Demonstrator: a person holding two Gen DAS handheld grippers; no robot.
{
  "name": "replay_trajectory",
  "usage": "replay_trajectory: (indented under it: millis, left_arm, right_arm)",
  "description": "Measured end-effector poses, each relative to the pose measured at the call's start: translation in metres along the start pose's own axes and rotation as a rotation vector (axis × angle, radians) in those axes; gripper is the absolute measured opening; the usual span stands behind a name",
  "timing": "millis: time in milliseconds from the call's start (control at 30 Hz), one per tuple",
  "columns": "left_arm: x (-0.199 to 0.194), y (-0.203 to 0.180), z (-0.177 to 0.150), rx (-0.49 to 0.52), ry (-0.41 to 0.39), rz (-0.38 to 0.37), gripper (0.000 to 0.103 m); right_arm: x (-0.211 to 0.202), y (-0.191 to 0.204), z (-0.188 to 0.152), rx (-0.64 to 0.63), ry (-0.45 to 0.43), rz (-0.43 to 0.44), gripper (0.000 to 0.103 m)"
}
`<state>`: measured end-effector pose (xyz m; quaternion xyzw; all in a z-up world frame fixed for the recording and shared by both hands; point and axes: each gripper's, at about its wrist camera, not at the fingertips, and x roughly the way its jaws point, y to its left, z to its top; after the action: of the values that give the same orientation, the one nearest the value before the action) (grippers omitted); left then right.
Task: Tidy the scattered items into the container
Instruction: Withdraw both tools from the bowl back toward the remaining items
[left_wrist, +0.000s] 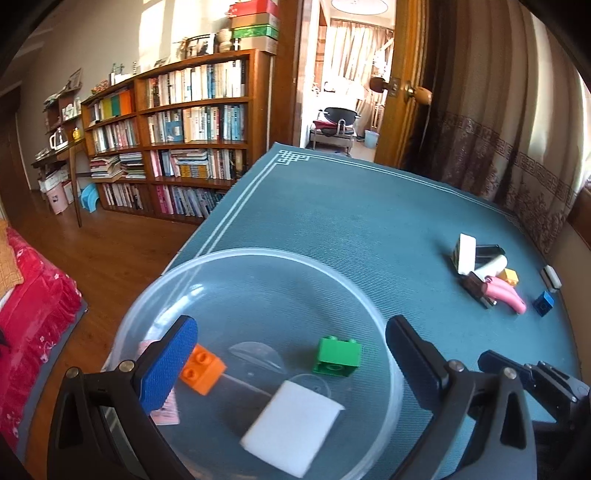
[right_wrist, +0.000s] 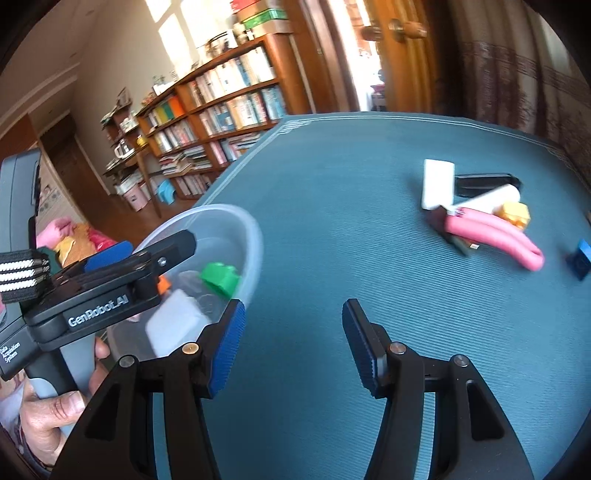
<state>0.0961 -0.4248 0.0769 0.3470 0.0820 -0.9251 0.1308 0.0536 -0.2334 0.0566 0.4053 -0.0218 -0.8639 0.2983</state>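
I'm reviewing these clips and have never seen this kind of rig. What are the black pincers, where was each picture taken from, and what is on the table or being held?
There is no robot here. A person carries a two-finger tool in each hand, with a fisheye camera looking along its fingers.

The left wrist view shows the left hand-held gripper, open and empty, over a clear plastic bowl. The bowl already holds an orange brick, a green brick and a white block.

The right wrist view shows the right hand-held gripper, also open and empty, above the green table mat. At its left edge the person's hand grips the other tool.

A pile remains to be tidied, including a pink handled tool, a yellow brick and a blue brick.
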Motion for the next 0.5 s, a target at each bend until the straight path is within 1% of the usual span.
replay_trajectory:
  millis: [100,233,500]
  left_arm:
    - [0.002,-0.017,0.002,0.029,0.007,-0.014,0.102]
    - [0.006,-0.039,0.003,0.061,0.018,-0.038,0.102]
    - [0.012,-0.086,0.001,0.132,0.033,-0.079,0.102]
  right_arm:
    - [-0.006,-0.024,-0.002,0.059,0.003,-0.002,0.059]
    - [-0.016,-0.057,-0.006,0.125,-0.014,-0.048,0.059]
    - [-0.046,-0.12,-0.013,0.214,-0.052,-0.14,0.059]
